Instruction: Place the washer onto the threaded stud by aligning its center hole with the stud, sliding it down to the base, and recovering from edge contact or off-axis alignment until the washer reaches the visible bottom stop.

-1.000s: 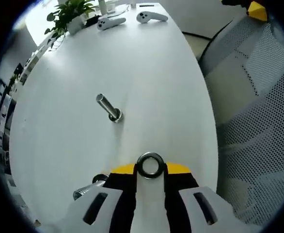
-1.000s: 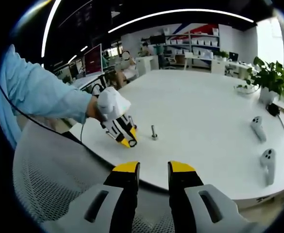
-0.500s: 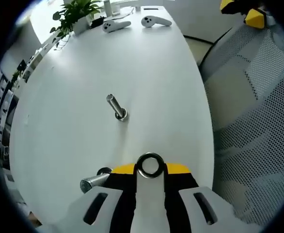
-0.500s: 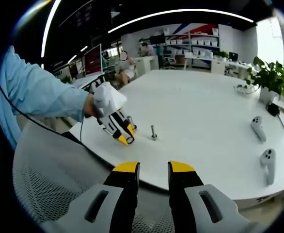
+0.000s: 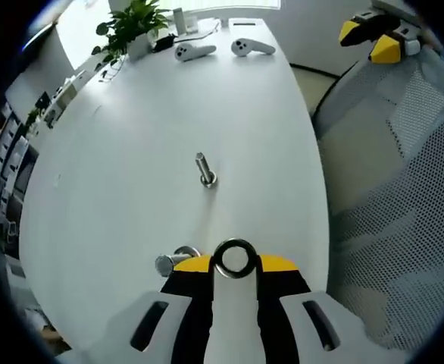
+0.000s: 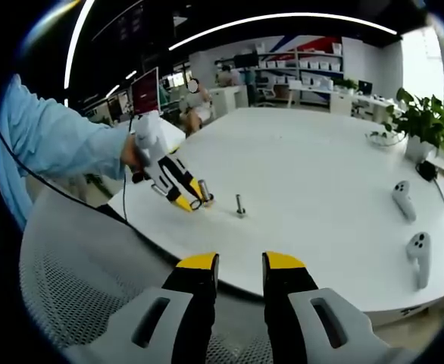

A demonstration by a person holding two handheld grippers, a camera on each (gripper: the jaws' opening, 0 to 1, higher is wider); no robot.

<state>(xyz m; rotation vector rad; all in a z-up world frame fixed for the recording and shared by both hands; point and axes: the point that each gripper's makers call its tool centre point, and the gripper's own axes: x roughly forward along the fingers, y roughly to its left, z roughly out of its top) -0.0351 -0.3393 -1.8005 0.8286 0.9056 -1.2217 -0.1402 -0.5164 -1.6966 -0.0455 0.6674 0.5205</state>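
A metal washer (image 5: 234, 258) is pinched between the yellow-tipped jaws of the left gripper (image 5: 234, 264), held upright so that its round hole faces the camera in the left gripper view. The washer is held above the white table (image 5: 131, 152), near the table's long edge beside the mesh chair (image 5: 404, 197), and is not on any stud. A threaded stud (image 5: 204, 168) stands upright on its base toward the middle of the table, well apart from the washer. A second metal stud (image 5: 170, 261) is seen just beside the left jaw, close to the table's near edge; whether it touches the gripper cannot be told.

In the right gripper view, the right gripper (image 6: 239, 265) is held off the table above the mesh chair, its jaws slightly spread with a narrow gap and nothing between them. The left gripper (image 6: 182, 196) is seen there in a hand (image 6: 131, 152) with a light blue sleeve (image 6: 55, 148), its tips near the table's edge, beside the standing stud (image 6: 239, 205).

Two white controllers (image 5: 214, 49) and a potted plant (image 5: 131, 23) lie at the far end of the table.
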